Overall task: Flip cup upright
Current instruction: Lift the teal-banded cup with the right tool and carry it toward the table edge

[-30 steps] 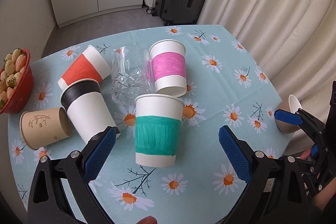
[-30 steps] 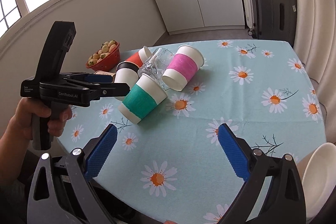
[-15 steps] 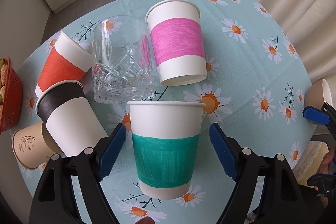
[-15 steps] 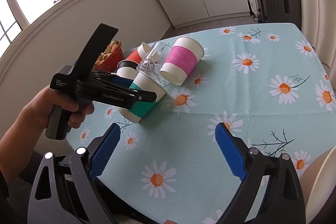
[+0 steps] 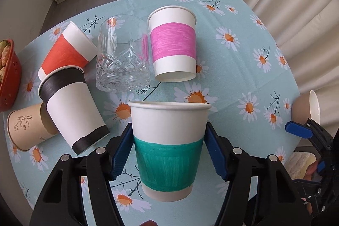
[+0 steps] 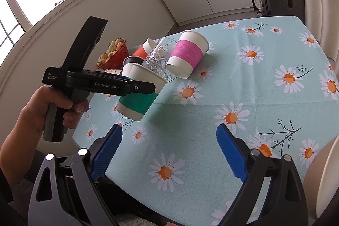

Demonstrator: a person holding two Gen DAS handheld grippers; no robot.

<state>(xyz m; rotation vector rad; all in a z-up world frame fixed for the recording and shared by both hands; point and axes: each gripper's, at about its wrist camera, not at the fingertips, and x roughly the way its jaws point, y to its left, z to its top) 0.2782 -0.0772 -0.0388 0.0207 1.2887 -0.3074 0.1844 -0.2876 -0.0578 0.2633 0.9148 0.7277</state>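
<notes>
A white paper cup with a green band (image 5: 169, 147) sits between the blue pads of my left gripper (image 5: 169, 154), which is shut on its sides. In the right wrist view the cup (image 6: 139, 90) is tilted, mouth up and away, lifted just off the daisy tablecloth (image 6: 243, 86), with the left gripper (image 6: 127, 84) clamped around it. My right gripper (image 6: 169, 154) is open and empty near the table's front edge; a blue fingertip (image 5: 296, 132) of it shows at the right of the left wrist view.
Lying on the table behind are a pink-banded cup (image 5: 172, 46), a cut-glass tumbler (image 5: 122, 56), a red-banded cup (image 5: 67, 50), a black-banded cup (image 5: 70, 107) and a brown cup (image 5: 25, 126). A red bowl of strawberries (image 5: 8, 75) stands at the left edge.
My left gripper moved forward over the green-banded cup, closed on its sides and lifted it off the cloth. The right gripper stayed open and hardly moved.
</notes>
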